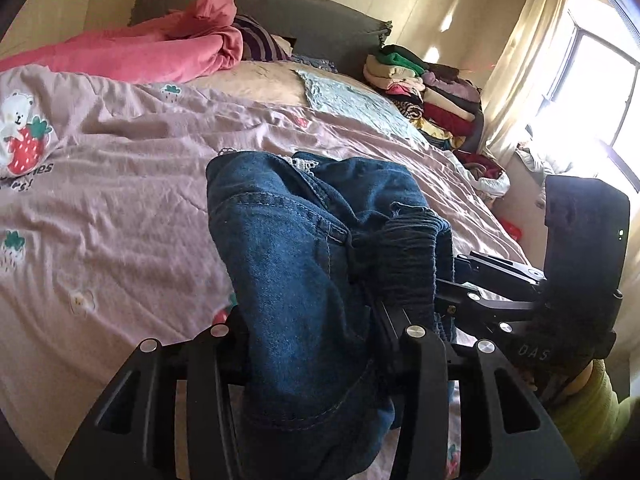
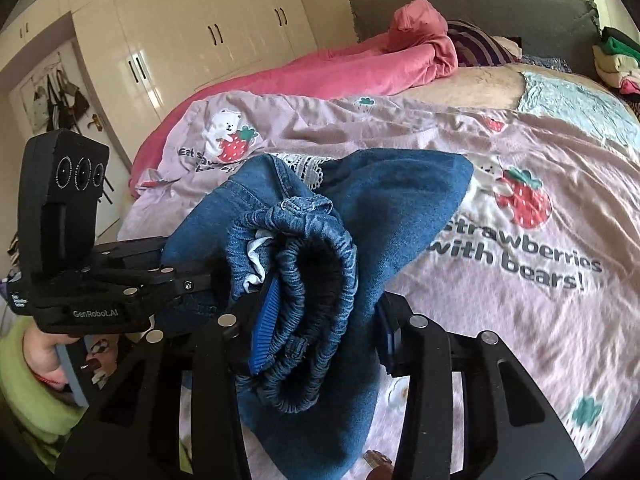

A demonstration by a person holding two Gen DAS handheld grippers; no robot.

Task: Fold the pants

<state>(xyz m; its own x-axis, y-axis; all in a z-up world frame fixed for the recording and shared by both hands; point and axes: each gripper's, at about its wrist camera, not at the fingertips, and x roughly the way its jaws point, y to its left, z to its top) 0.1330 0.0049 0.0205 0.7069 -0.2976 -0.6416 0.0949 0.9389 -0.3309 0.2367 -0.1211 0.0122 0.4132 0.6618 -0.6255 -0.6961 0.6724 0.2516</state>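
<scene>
The blue denim pants hang bunched above the bed, lifted off the pink quilt. My left gripper is shut on a thick fold of denim that spills over its jaws. In the right wrist view my right gripper is shut on the gathered elastic waistband of the pants, with one blue pad pressed against it. The two grippers sit close side by side: the right gripper shows at the right of the left wrist view, and the left gripper at the left of the right wrist view. A white lace trim peeks out of the top.
A pink blanket lies along the far side of the bed by the grey headboard. A pile of folded clothes stands at the bed's far right, near the curtained window. Cream wardrobes line the left wall.
</scene>
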